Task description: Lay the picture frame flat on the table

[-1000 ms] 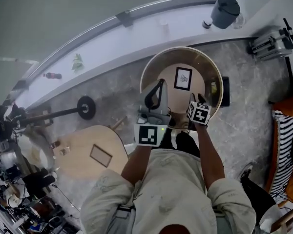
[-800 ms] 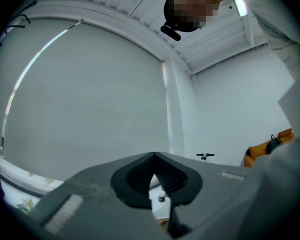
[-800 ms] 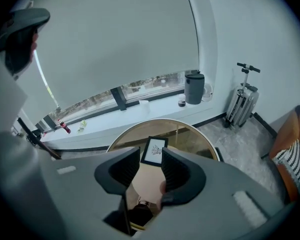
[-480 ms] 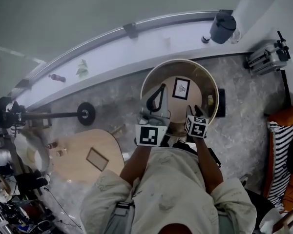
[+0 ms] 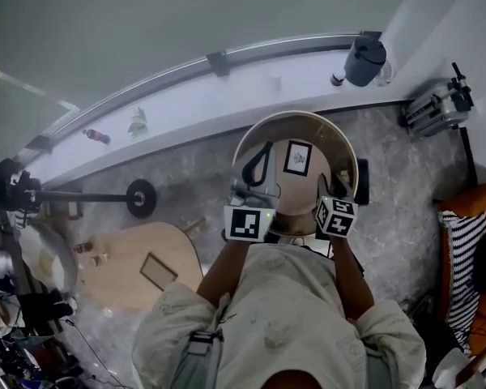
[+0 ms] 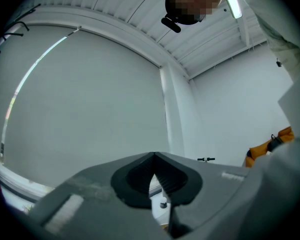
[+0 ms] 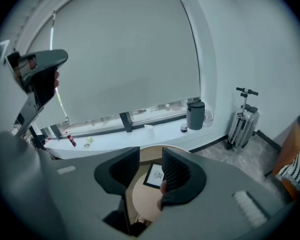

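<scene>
**Head view.** A person stands at a round bench (image 5: 304, 193). The frame (image 5: 298, 158) lies flat on it, picture side up, near the middle and clear of both tongs. The left tongs (image 5: 263, 154) are held over the bench's left part. The right tongs (image 5: 332, 183) are over its near right edge. A grey bin (image 5: 364, 59) stands on the sill beyond.

**Left gripper view.** The left tongs (image 6: 153, 156) point up at a wall and ceiling. Their tips meet, with nothing between them and only a thin slit lower down.

**Right gripper view.** The right tongs (image 7: 150, 159) stand well apart and hold nothing. The frame (image 7: 155, 175) shows through the gap, flat on the bench (image 7: 142, 199) and beyond the jaws, not between them. The bin (image 7: 195, 114) is on the sill behind.
</scene>
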### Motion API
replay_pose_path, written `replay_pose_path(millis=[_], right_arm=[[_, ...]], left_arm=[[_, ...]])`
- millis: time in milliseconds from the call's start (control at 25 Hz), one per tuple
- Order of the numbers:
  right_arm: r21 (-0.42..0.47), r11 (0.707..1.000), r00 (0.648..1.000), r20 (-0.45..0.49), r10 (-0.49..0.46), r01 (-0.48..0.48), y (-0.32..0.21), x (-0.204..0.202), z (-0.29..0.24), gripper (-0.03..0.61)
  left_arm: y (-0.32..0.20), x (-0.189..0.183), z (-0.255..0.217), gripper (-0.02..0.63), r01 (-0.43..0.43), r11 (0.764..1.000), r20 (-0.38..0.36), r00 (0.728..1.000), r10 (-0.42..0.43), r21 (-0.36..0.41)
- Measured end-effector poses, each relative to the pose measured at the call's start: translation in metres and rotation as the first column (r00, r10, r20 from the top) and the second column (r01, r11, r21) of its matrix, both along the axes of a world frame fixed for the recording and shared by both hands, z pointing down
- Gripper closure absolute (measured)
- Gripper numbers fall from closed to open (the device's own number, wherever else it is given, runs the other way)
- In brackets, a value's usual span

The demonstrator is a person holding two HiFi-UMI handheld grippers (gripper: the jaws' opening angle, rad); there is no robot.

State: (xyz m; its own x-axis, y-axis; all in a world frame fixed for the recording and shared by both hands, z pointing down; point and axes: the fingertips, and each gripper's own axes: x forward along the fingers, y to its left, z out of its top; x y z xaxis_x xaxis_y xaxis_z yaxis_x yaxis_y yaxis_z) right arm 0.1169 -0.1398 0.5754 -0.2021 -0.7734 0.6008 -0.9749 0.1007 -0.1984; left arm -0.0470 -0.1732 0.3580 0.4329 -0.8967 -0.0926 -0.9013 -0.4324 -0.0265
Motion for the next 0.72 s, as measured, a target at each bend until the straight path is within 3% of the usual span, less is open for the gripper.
replay_pose_path(millis=[360, 720], right_arm=[[0.148, 0.988, 0.999, -0.007, 0.034, -0.033, -0.028, 0.017, -0.059, 0.436], [0.308, 0.948, 0.997, 0.034, 0.075, -0.082, -0.052, 0.035, -0.134, 0.434]], left_arm=[[-0.007, 0.0, -0.009, 0.611, -0.001, 1.0, -0.012, 1.0, 0.002, 0.015], [-0.017, -0.002, -0.02, 0.611, 0.003, 0.999, -0.011, 1.0, -0.002, 0.043]])
